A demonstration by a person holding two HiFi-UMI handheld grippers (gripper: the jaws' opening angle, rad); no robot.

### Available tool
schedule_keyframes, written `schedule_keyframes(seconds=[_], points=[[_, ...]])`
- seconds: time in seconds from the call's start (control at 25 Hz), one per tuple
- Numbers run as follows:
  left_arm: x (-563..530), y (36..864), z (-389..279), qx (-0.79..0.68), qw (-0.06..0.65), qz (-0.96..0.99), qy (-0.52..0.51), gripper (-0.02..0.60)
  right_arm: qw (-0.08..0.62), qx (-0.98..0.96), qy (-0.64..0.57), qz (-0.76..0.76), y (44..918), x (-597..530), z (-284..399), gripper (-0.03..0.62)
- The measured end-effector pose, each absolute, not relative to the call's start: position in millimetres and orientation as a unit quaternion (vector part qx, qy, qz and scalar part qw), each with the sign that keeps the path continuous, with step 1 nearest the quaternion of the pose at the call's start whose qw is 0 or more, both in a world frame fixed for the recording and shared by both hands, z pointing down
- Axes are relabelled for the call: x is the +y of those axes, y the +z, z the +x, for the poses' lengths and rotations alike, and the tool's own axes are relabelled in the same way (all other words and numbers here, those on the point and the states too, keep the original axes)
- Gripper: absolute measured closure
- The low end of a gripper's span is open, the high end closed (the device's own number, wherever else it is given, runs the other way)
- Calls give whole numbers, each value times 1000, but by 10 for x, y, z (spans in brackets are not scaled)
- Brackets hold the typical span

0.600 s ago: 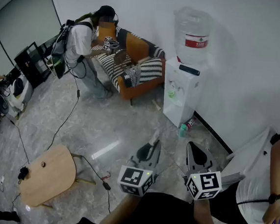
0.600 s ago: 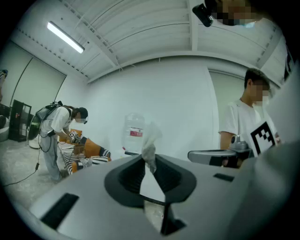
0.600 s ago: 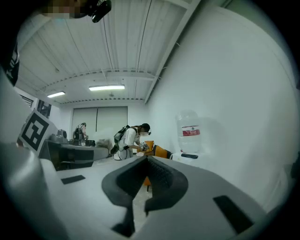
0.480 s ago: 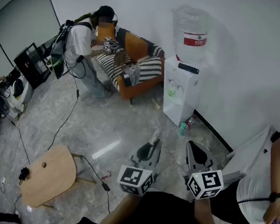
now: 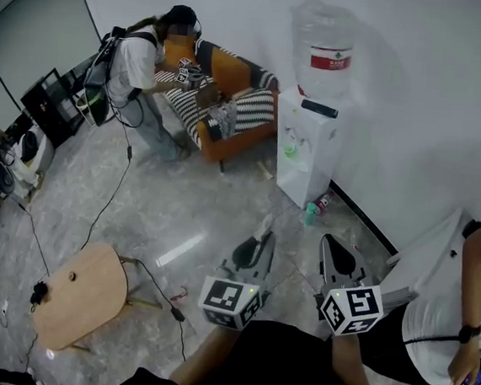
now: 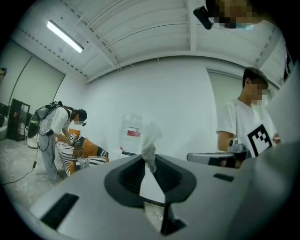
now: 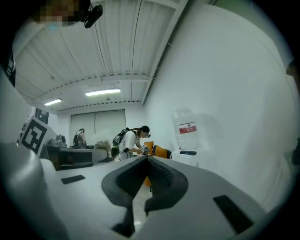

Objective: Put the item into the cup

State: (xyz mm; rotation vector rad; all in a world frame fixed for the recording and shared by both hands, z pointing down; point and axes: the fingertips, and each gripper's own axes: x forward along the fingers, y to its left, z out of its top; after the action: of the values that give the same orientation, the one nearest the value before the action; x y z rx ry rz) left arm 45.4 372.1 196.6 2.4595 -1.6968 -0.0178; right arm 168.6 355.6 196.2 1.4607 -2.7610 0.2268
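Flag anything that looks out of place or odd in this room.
Two things. What look like small bottles sit on the floor beside the water dispenser, not on any surface. And the left gripper is shut on a crumpled white tissue, yet no cup shows in any view.

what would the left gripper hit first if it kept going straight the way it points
Most likely the water dispenser, seen just past the tissue pinched in the left gripper. Nothing else shows between, though depth is unclear.
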Motion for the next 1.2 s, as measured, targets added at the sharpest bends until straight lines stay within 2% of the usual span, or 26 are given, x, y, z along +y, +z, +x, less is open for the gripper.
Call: schedule_keyframes(seconds=[1.2], points=[[3341,1889,605,-561,51,826,-4,528,8,-880,25,474,1936,3269,1932,583]])
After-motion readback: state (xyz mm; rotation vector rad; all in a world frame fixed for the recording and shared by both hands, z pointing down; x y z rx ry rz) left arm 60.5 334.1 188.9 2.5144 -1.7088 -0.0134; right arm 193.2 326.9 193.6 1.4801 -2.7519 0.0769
